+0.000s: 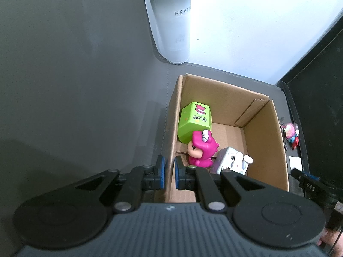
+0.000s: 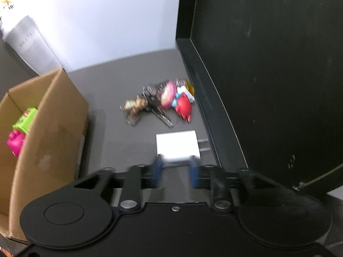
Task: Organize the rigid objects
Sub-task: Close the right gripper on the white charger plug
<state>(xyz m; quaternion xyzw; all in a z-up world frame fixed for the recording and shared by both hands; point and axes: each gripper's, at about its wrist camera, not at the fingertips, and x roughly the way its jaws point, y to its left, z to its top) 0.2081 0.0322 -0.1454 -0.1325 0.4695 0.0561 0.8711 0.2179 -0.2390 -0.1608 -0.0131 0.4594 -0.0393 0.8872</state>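
The left gripper [image 1: 169, 172] is sitting astride the near left wall of the cardboard box [image 1: 265, 147], its blue-padded fingers [image 1: 161, 171] drawn close together with that wall between them; whether the pads are actually pressing the cardboard cannot be told. Inside the box, a green cube toy [image 1: 194, 121] is leaning against the left wall, a pink figurine [image 1: 201, 147] is standing just at its 6 o'clock, touching it, and a white-and-lilac block toy [image 1: 232, 160] is lying just at the figurine's 3 o'clock. A frosted plastic cup [image 1: 171, 21] is standing at the box's 11 o'clock, well apart, on the grey desk mat [image 1: 75, 85]. The right gripper [image 2: 176, 172] is reaching with its fingers [image 2: 156, 172] spread about as wide as the white charger [image 2: 178, 145], which is lying flat on the mat at their tips; the blur is hiding whether they are touching it. A cluster of keychains [image 2: 160, 100] is lying at the charger's 12 o'clock, near a black panel [image 2: 268, 75] rising at 3 o'clock.
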